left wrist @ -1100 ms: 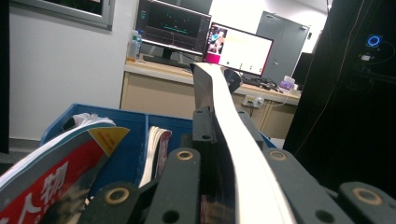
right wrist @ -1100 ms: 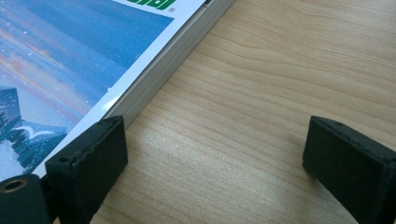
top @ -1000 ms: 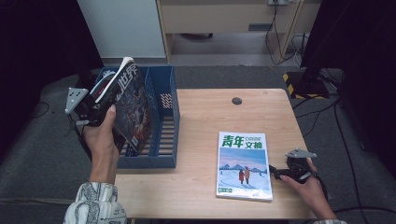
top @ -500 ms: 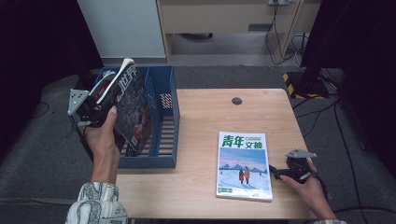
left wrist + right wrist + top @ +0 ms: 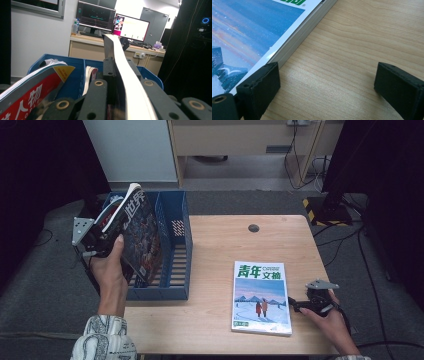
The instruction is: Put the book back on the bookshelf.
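A dark-covered magazine (image 5: 141,236) bearing "世界" is clamped by the left gripper (image 5: 102,240) over the blue plastic file rack (image 5: 175,251). At four o'clock, the green-titled "青年文摘" magazine (image 5: 261,296) lies beside the right gripper (image 5: 296,304), whose jaws are spread and hold nothing. Smaller print is perhaps too blurred to read.

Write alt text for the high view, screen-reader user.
The left claw holds a dark-covered magazine upright over a blue file rack at the left edge of a wooden table. At the right, the open right claw rests on the table beside a green-titled magazine lying flat.
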A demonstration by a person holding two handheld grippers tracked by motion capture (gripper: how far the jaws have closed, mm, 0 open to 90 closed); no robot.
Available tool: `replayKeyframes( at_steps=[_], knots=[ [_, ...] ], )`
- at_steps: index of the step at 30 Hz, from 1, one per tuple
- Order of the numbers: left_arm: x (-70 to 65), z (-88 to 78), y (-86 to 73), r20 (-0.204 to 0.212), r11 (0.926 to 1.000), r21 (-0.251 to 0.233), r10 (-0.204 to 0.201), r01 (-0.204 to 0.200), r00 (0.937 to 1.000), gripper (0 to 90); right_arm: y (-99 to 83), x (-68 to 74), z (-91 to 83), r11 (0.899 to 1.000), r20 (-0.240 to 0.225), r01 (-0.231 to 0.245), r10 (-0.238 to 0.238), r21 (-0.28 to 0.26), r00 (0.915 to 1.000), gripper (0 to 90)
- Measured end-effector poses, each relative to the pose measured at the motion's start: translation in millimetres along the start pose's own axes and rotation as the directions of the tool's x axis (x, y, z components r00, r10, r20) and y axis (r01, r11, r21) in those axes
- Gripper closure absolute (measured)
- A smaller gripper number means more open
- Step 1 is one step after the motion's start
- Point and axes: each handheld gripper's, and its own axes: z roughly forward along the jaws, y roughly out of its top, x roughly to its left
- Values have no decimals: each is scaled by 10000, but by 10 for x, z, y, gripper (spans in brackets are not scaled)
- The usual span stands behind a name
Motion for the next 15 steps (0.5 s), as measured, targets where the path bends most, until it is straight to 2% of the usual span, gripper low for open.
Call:
replayKeyframes(
  at_steps=[3, 15],
  knots=[
    [2, 10, -21, -34, 10000, 27, 89, -89, 10000, 822, 0, 0, 0, 10000, 0, -1, 1, 0, 10000, 68],
    [2, 39, -172, -121, 9999, 131, -29, 31, 9999, 822, 0, 1, 0, 10000, 1, -7, 7, 1, 10000, 68]
  ],
)
